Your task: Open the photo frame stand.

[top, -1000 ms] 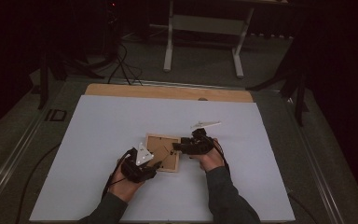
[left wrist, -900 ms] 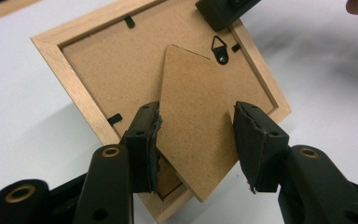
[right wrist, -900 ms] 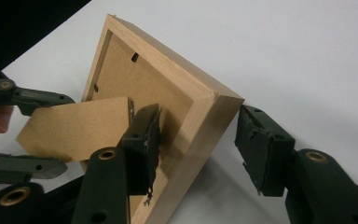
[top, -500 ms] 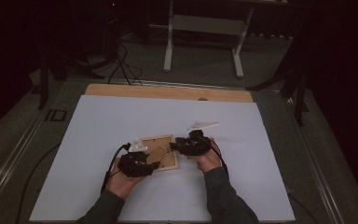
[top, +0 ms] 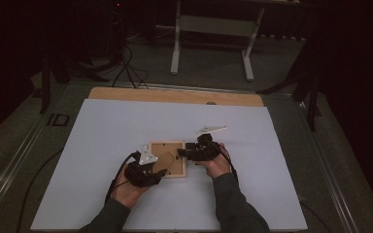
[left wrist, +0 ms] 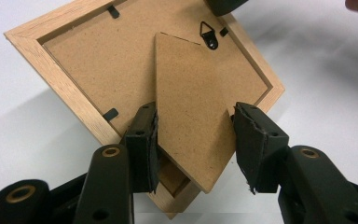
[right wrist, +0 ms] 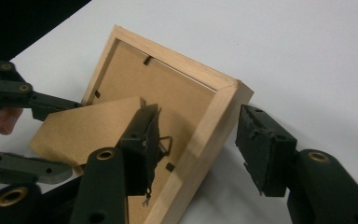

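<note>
So the right gripper [right wrist: 193,144] has just been opening, its jaws now loose astride the wooden picture frame's [top: 167,158] rim. The left gripper [left wrist: 193,142] pinches the cardboard easel stand [left wrist: 191,116], mid-table toward the near edge.

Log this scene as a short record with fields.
work: handling the back of a frame
frame: wooden, back up, on the white sheet
stand: cardboard, raised off the frame's back
hanger: small metal triangle, at the stand's top end
left hand-held gripper: jaws closed on the stand's two edges
right hand-held gripper: jaws have just been opening; they straddle the frame's rail, outer pad clear of the wood
</note>
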The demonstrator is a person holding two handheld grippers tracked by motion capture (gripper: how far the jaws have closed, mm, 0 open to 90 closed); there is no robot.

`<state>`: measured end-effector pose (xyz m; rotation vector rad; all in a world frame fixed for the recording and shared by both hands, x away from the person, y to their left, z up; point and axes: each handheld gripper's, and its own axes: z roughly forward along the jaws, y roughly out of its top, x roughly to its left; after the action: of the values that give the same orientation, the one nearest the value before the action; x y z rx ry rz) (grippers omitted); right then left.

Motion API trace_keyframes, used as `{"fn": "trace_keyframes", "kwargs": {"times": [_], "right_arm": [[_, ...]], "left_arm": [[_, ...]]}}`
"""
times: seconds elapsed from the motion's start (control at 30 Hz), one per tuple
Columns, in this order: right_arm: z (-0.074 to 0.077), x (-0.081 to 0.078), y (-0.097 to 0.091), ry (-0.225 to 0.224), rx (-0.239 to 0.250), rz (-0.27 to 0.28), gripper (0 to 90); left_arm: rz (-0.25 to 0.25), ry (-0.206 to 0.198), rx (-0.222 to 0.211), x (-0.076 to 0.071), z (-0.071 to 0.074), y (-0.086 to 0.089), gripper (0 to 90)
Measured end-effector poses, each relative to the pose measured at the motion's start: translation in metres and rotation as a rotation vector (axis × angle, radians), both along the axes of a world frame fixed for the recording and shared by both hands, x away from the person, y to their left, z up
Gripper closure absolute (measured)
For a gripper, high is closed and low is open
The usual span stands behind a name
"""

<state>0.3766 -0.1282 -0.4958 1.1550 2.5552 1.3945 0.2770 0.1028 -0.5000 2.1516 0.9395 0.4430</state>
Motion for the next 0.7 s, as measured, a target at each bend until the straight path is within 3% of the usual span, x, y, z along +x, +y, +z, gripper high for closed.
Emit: {"fn": "trace_keyframes", "kwargs": {"times": [0.23, 0.4, 0.5, 0.63, 0.7], "right_arm": [[-0.007, 0.008, -0.004, 0.076, 0.062, 0.041, 41.5], [-0.005, 0.005, -0.005, 0.046, 0.065, 0.041, 47.8], [-0.003, 0.004, -0.005, 0.035, 0.066, 0.044, 49.0], [0.001, 0.002, -0.005, 0.012, 0.1, 0.057, 52.7], [0.004, -0.001, -0.004, -0.009, 0.095, 0.066, 53.1]], "left_arm": [[-0.07, -0.108, 0.048, -0.007, 0.003, -0.004, 53.4], [-0.076, -0.046, -0.012, -0.002, 0.003, 0.004, 53.1], [-0.087, -0.038, -0.009, -0.002, 0.003, 0.002, 53.1], [-0.116, 0.025, -0.048, 0.001, 0.002, 0.002, 55.1], [-0.122, 0.031, -0.053, 0.001, 0.001, 0.001, 55.8]]}}
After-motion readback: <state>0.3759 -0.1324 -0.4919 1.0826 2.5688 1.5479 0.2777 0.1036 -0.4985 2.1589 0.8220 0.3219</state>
